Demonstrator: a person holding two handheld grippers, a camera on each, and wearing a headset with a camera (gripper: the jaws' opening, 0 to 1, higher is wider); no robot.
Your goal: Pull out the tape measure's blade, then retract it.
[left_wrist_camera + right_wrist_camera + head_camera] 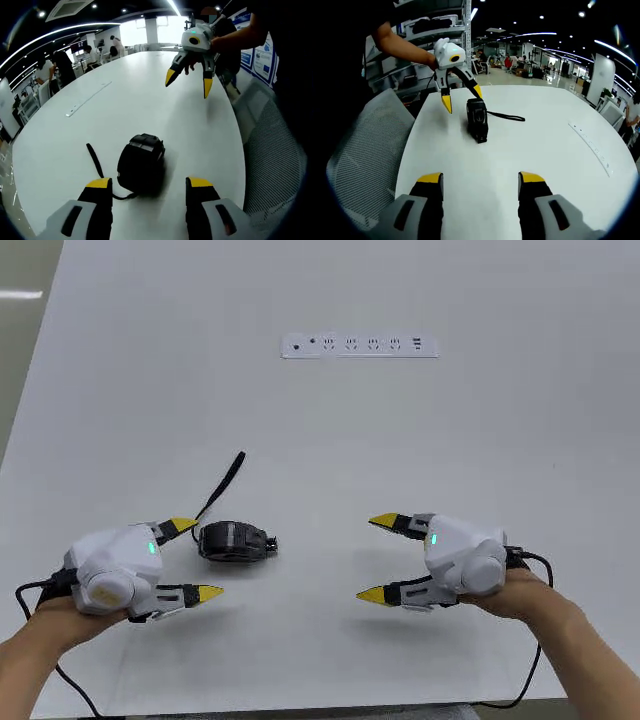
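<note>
A black tape measure [234, 541] with a black wrist strap [222, 483] lies on the white table [330, 430]. My left gripper [190, 560] is open just left of it, its yellow-tipped fingers on either side of the case's near end without touching. In the left gripper view the tape measure [141, 162] sits just past the open fingertips [99, 184]. My right gripper [378, 558] is open some way to the right, pointing at the tape measure [477, 119], with bare table between them. No blade is visible outside the case.
A white power strip [360, 345] lies at the far middle of the table. The table's near edge runs just below both hands. A mesh chair [365, 155] stands beside the table, and people and shelves are in the room behind.
</note>
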